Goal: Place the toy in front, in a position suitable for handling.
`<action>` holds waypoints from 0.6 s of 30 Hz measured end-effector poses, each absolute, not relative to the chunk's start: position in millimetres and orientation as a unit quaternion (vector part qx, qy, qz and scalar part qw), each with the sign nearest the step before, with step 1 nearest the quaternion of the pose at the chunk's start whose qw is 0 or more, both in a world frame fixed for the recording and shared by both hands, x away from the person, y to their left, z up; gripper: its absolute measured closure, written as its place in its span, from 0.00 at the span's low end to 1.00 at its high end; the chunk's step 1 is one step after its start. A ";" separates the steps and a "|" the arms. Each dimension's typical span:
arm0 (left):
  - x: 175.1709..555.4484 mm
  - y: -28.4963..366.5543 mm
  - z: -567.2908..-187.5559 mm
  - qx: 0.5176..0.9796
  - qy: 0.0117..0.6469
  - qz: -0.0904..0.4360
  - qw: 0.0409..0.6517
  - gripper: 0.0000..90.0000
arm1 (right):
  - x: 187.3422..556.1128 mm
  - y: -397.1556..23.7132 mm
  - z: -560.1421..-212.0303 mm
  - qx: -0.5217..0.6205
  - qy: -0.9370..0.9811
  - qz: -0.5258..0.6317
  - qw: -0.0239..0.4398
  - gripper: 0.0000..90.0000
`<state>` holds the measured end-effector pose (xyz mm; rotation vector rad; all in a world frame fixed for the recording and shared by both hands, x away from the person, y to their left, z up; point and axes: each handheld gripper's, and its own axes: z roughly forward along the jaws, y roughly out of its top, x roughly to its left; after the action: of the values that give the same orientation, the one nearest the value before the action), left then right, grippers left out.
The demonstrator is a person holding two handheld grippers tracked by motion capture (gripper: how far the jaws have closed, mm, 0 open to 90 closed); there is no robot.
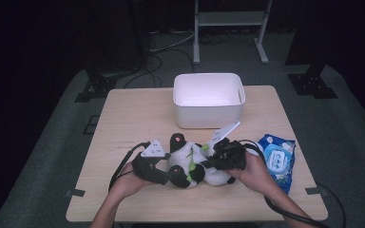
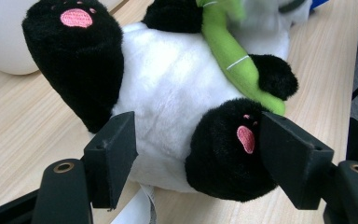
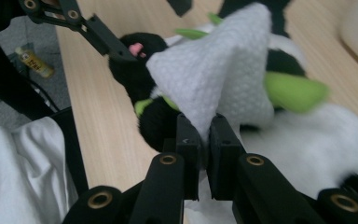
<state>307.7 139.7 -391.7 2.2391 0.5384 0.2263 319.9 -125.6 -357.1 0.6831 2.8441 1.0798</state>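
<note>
A black-and-white panda plush (image 1: 190, 164) lies on its back near the front of the wooden table (image 1: 123, 118), with a green bamboo stalk (image 2: 228, 51) on its belly. My left gripper (image 1: 168, 175) comes in from the left. Its jaws press on the plush's lower body (image 2: 168, 93), one pad on the white fur and the other against a black foot (image 2: 228, 154). My right gripper (image 3: 207, 140) is shut on a folded white wipe (image 3: 219, 79) and holds it just over the plush (image 3: 307, 135). In the high view the right gripper (image 1: 209, 164) sits at the plush's right side.
An open white bin (image 1: 208, 99) stands behind the plush at the table's middle back. A blue pack of wipes (image 1: 278, 161) lies to the right of my right hand. Black cables trail from both grippers toward the front edge.
</note>
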 end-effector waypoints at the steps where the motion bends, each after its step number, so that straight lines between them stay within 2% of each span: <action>1: 307.6 139.7 -391.8 0.886 0.212 0.091 0.402 0.31 | 320.3 -121.6 -358.1 0.211 0.915 0.343 0.010 0.93; 6: 308.0 140.0 -391.9 0.886 0.212 0.090 0.403 0.31 | 321.4 -105.9 -364.0 0.205 0.920 0.335 -0.005 0.93; 18: 307.4 138.7 -392.8 0.888 0.209 0.084 0.400 0.31 | 333.3 -90.0 -341.0 0.187 0.919 0.347 0.024 0.93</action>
<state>307.4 138.7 -392.8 2.2474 0.5279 0.2120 333.3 -90.0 -341.0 0.5778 2.8426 1.0727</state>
